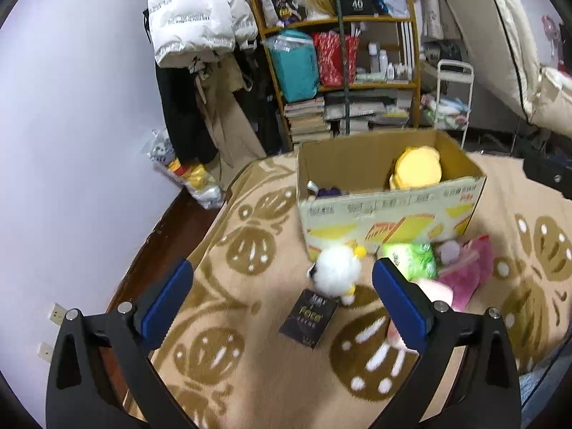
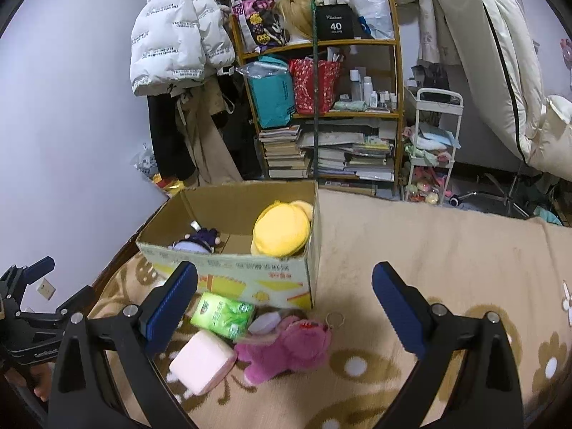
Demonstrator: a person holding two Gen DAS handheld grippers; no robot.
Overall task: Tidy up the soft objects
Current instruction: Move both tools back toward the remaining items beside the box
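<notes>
Bare patterned blanket point(image 2: 447, 250) fills right of frame, beside the cardboard box point(image 2: 250, 275). Left gripper point(image 1: 282, 296) and right gripper point(image 2: 284, 300) hover low, jaws wide apart, holding nothing. Box holds yellow plush point(image 2: 282, 230) and purple doll point(image 2: 200, 241); before it lie white plush point(image 1: 336, 268), green pack point(image 2: 223, 314), pink plush point(image 2: 289, 346), pink roll point(image 2: 202, 361).

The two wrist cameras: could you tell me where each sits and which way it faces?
Left wrist: on the left gripper, open, looking over the blanket at the white plush and dark booklet.
Right wrist: on the right gripper, open, above the pink plush; the left gripper shows at lower left.
Shared: cardboard box, yellow plush, green pack, shelf.
</notes>
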